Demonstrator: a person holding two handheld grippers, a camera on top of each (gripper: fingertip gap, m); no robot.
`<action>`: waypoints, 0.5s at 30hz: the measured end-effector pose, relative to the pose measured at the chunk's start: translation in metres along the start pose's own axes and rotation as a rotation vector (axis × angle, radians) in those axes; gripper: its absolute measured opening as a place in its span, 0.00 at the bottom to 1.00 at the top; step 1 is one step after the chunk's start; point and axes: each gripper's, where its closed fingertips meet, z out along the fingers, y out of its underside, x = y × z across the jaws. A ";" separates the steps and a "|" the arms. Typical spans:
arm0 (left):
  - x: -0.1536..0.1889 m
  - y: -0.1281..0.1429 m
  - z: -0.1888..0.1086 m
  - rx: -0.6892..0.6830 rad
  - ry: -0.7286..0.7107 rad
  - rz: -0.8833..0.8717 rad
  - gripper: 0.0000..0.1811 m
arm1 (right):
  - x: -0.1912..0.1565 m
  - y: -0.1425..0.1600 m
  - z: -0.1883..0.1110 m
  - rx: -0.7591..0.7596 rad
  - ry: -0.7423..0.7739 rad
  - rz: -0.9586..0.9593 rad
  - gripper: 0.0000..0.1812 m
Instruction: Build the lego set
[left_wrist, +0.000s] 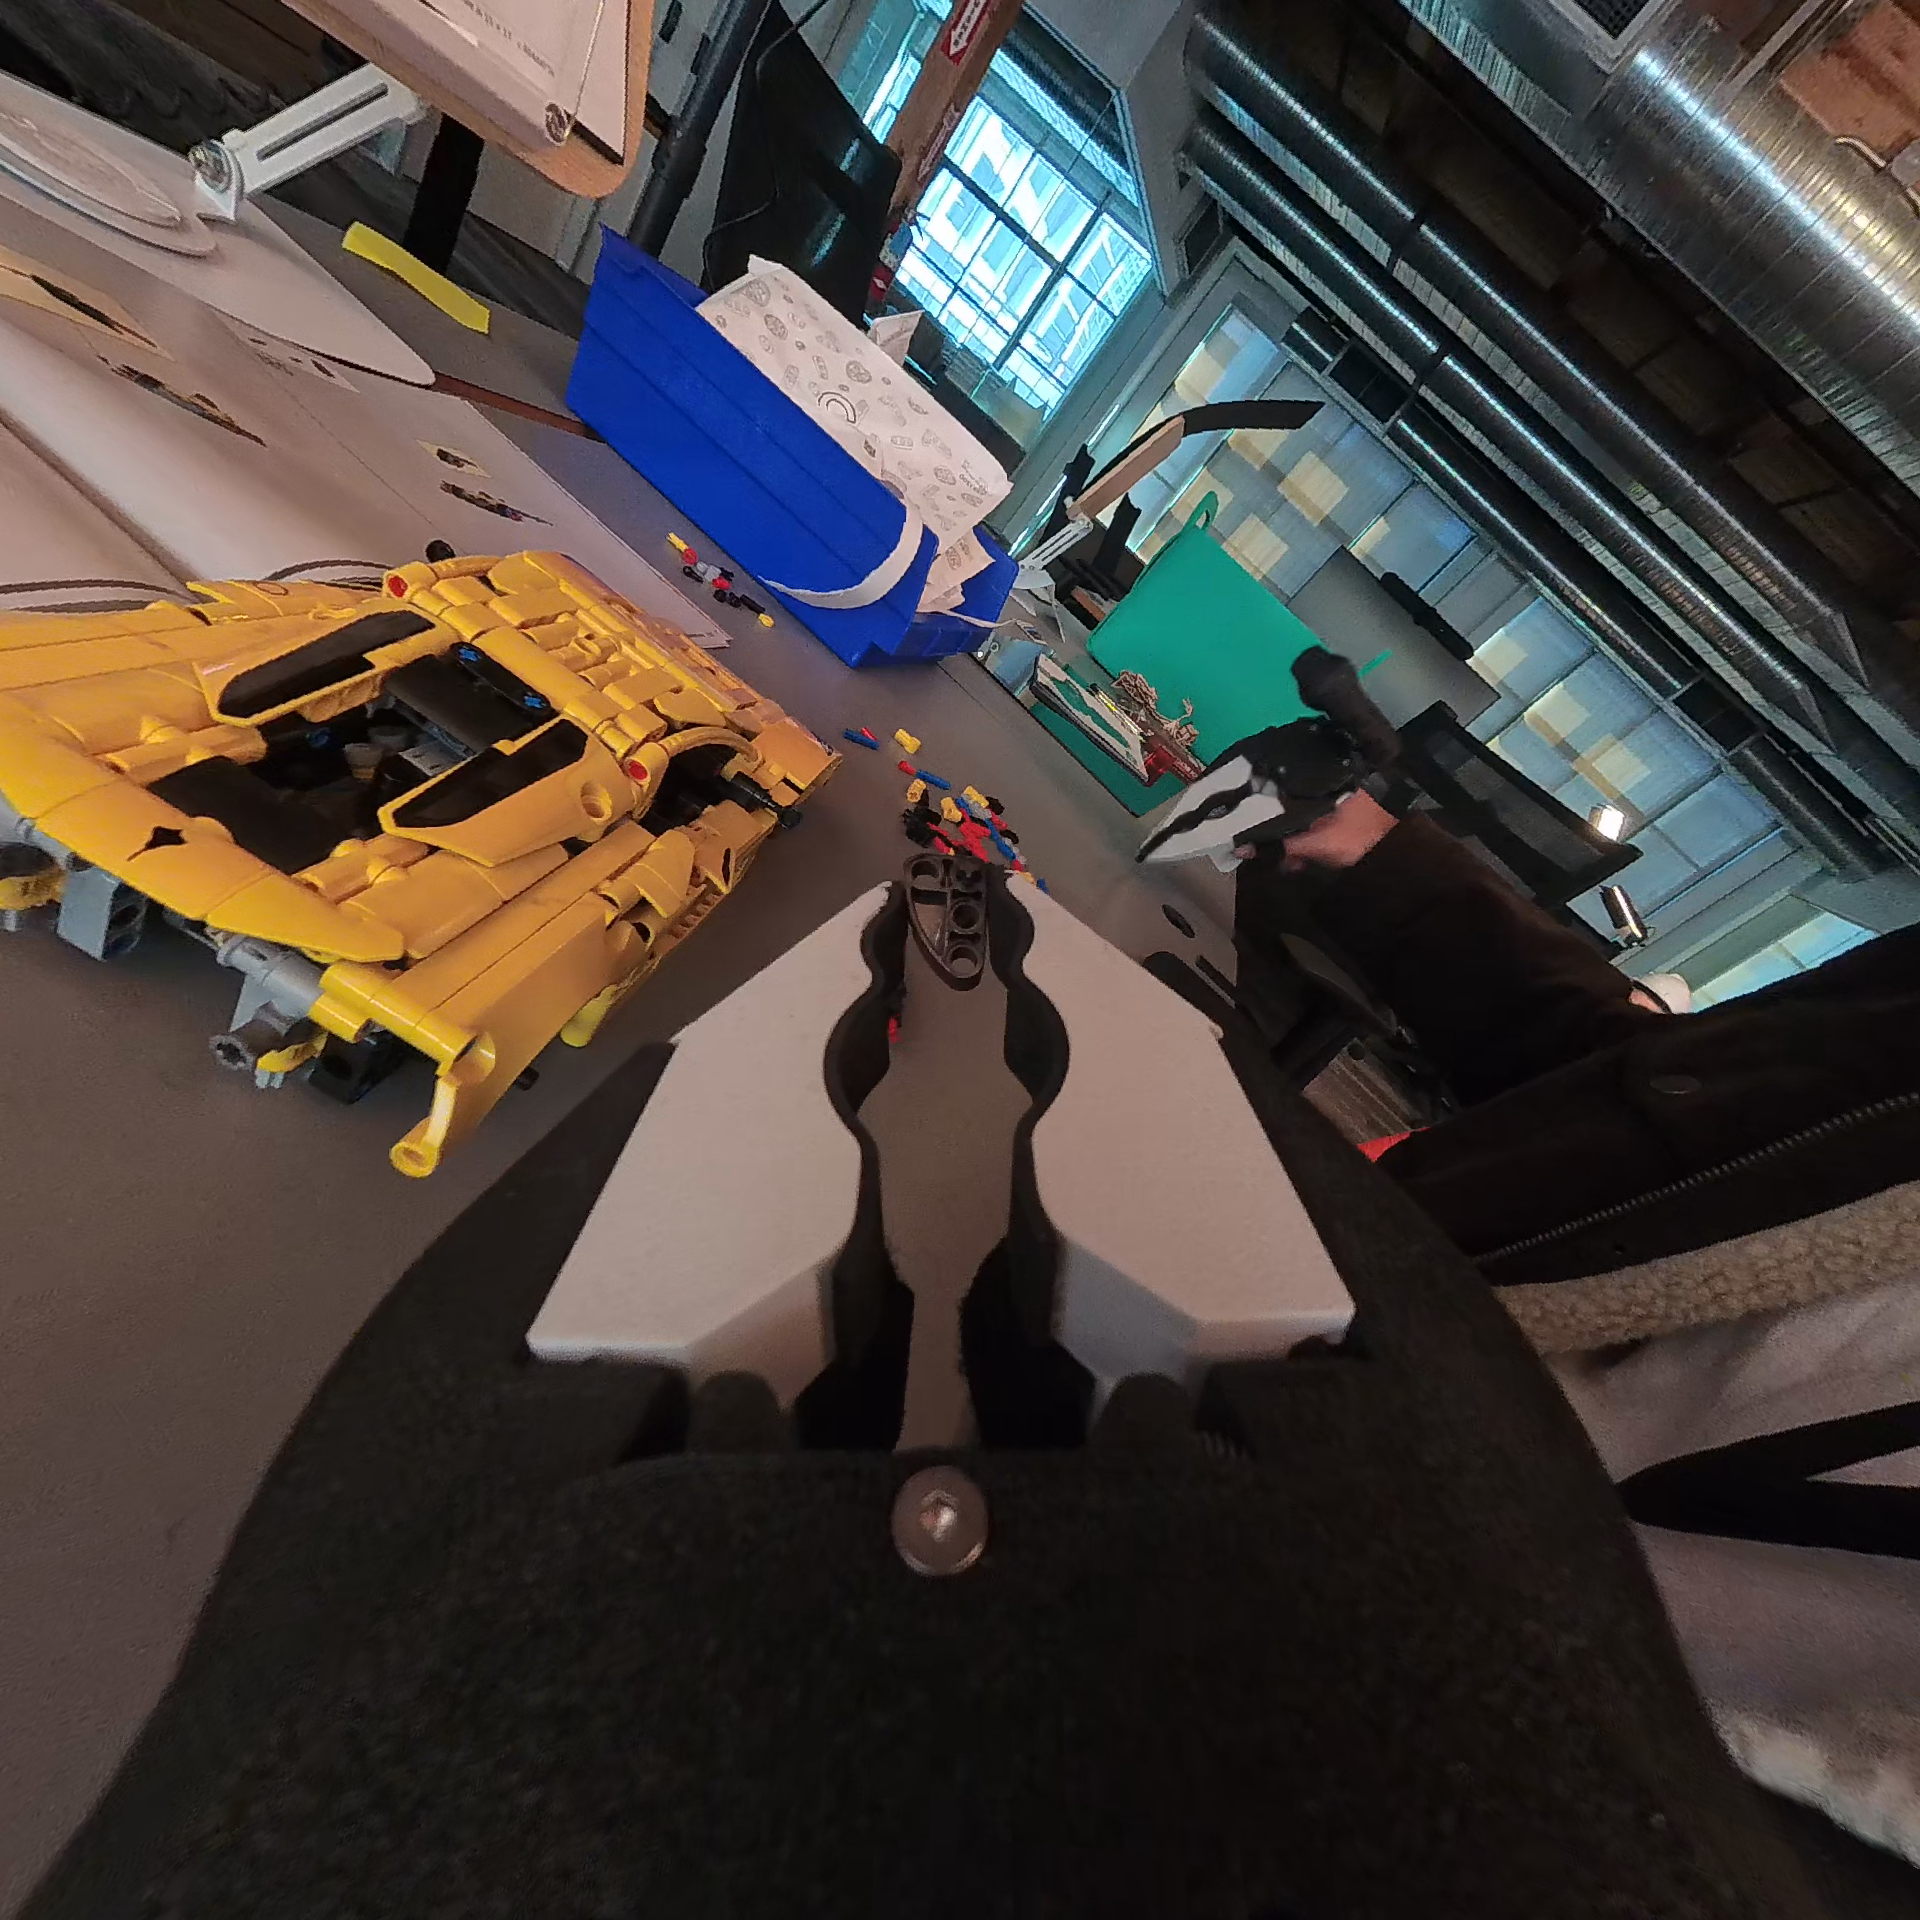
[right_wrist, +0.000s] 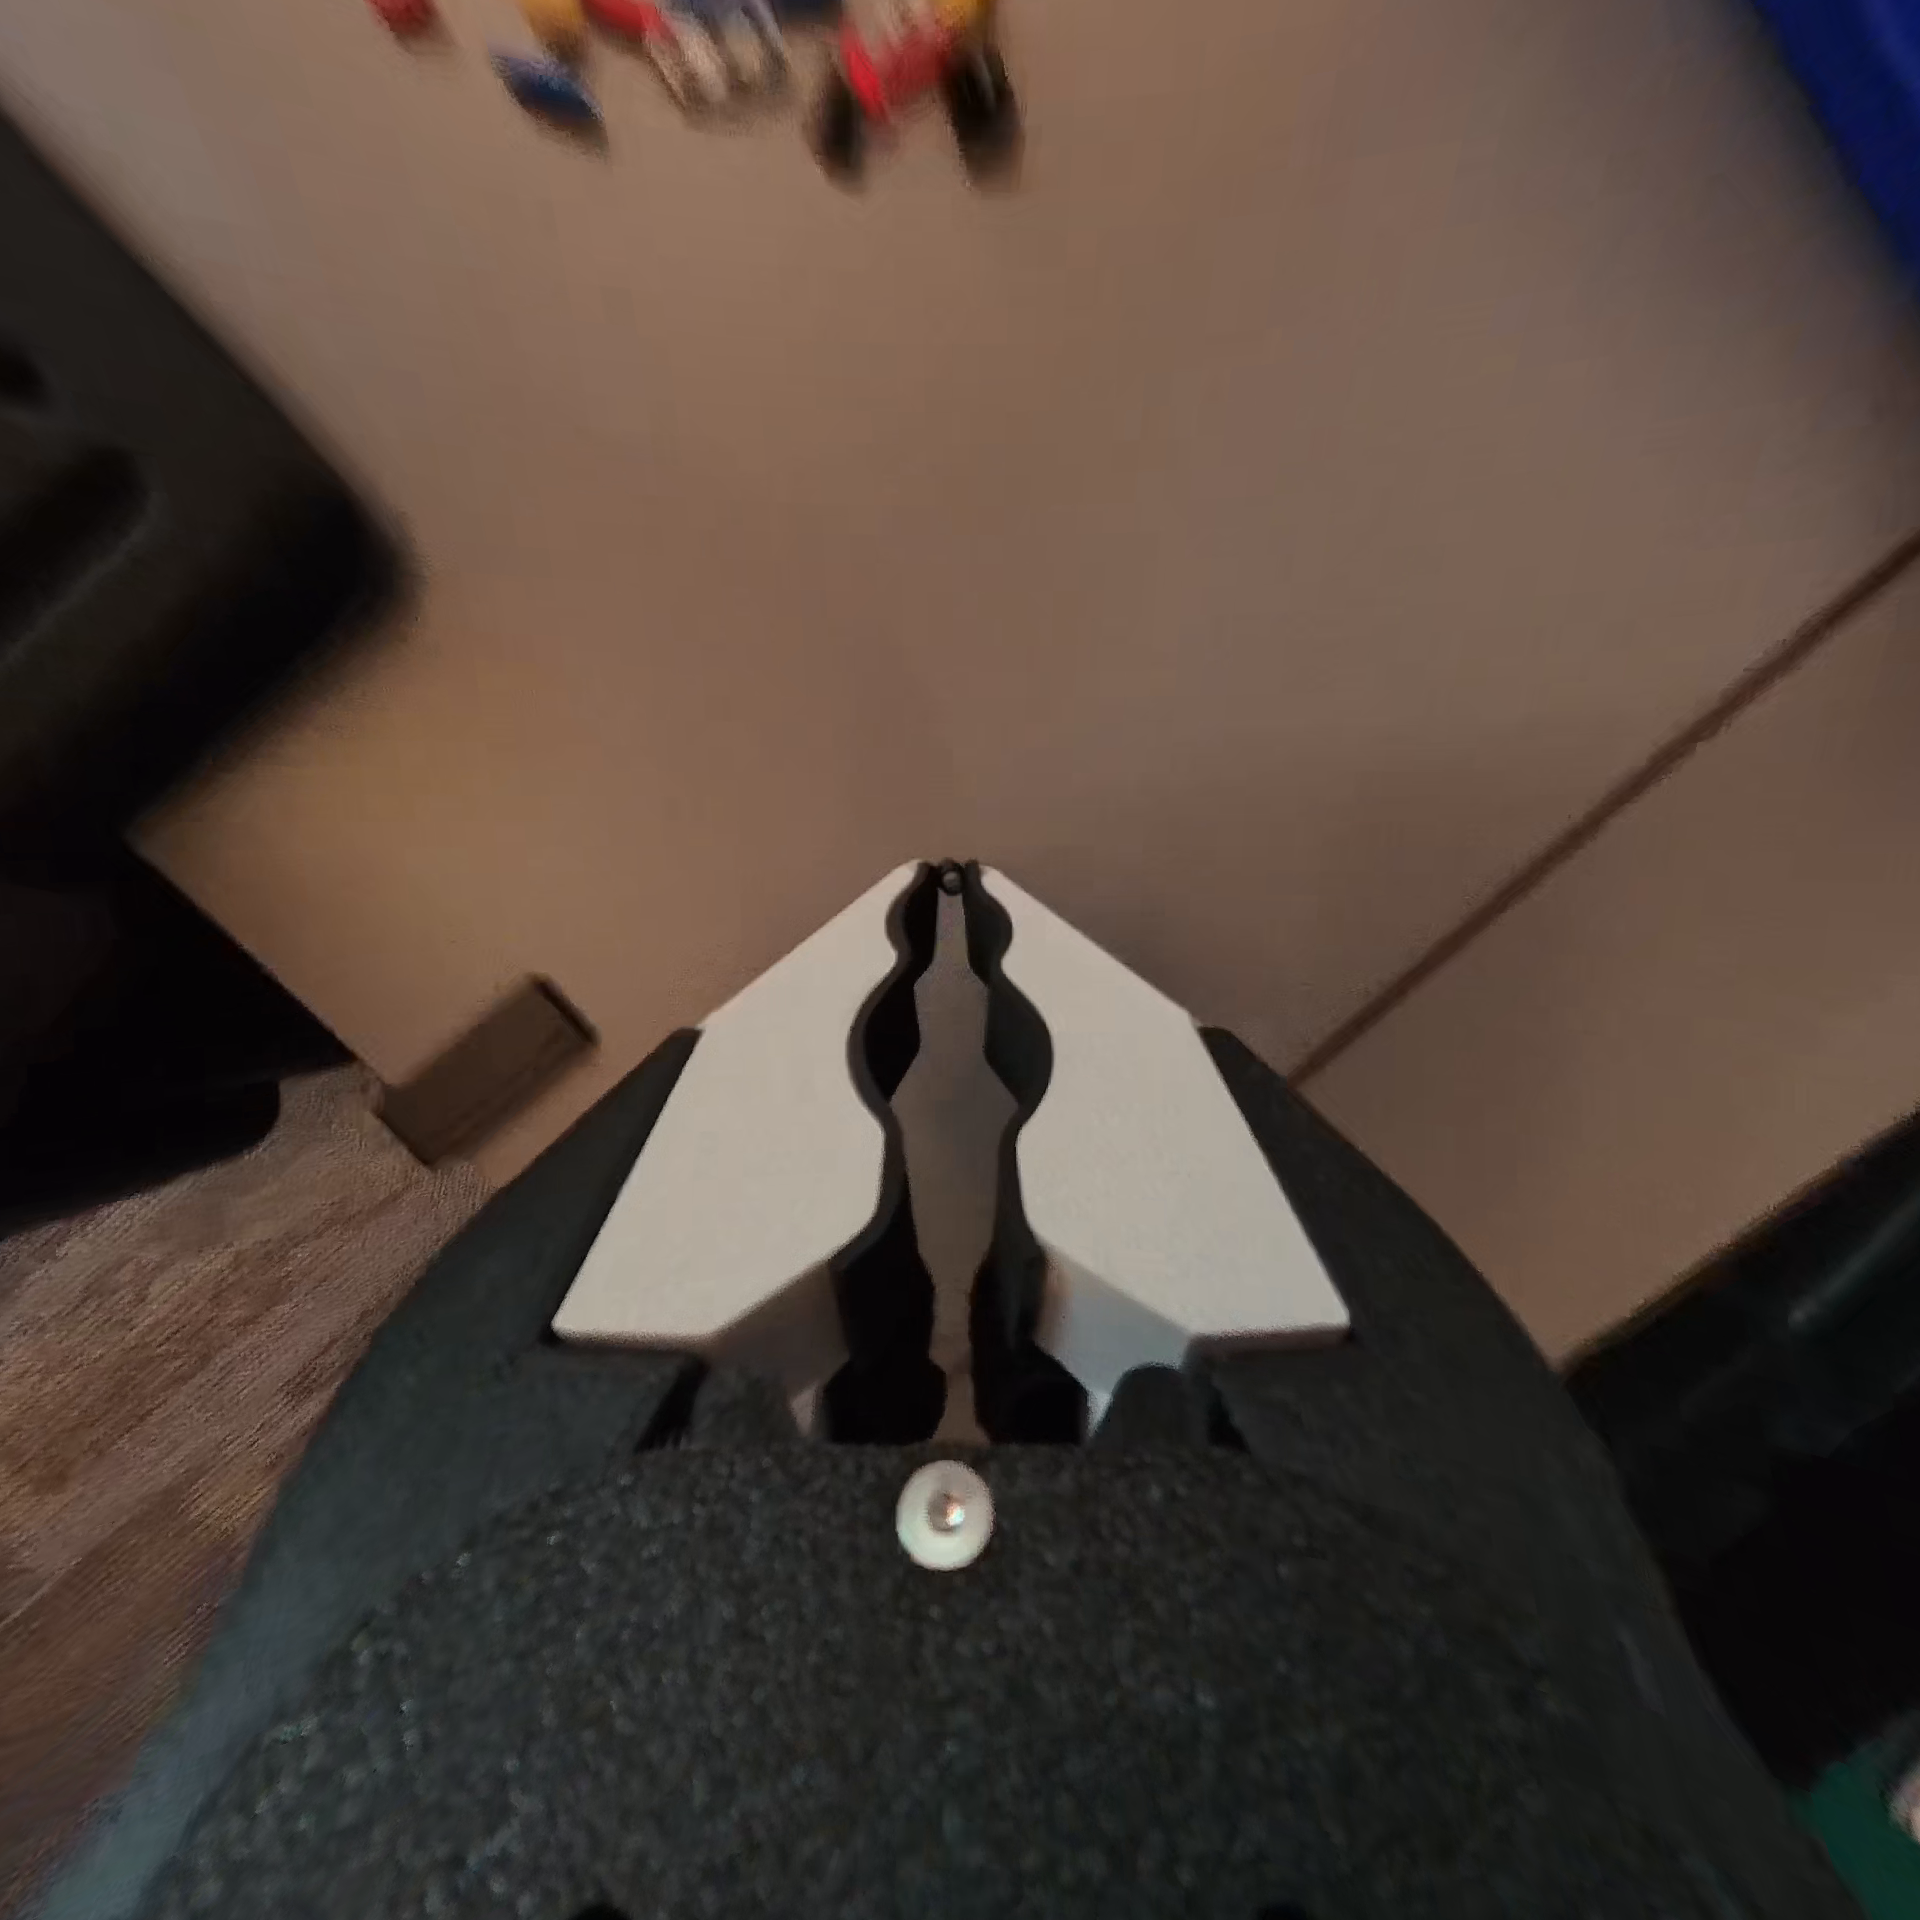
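Note:
A yellow lego car (left_wrist: 395, 769) lies on the grey table (left_wrist: 187, 1226) at the left in the left wrist view. My left gripper (left_wrist: 951, 914) is shut on a black triangular lego plate with holes (left_wrist: 948, 920), held above the table. A pile of small red, blue, yellow and black lego pieces (left_wrist: 961, 816) lies just beyond it. My right gripper (right_wrist: 951, 875) is shut on a tiny black lego pin (right_wrist: 952, 878) above the table (right_wrist: 935, 499). It also shows at the right of the left wrist view (left_wrist: 1153, 854). The pile is blurred at the top of the right wrist view (right_wrist: 790, 52).
A blue bin (left_wrist: 748, 457) with patterned paper bags stands behind the car. More small pieces (left_wrist: 717, 582) lie near it. White instruction sheets (left_wrist: 312, 416) lie at the far left. The table edge and carpet (right_wrist: 156, 1299) show at the lower left in the right wrist view. There is about 50 cm between the tips of the two grippers.

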 end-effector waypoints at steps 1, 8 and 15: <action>0.001 0.000 0.003 -0.001 0.004 -0.009 0.08 | -0.011 -0.023 -0.003 0.070 -0.012 -0.041 0.02; 0.045 0.006 0.048 0.043 0.251 -0.393 0.08 | -0.153 -0.239 -0.028 0.779 -0.179 -0.273 0.02; 0.044 0.004 0.061 0.163 0.365 -0.827 0.08 | -0.220 -0.339 0.001 1.018 0.071 -0.395 0.02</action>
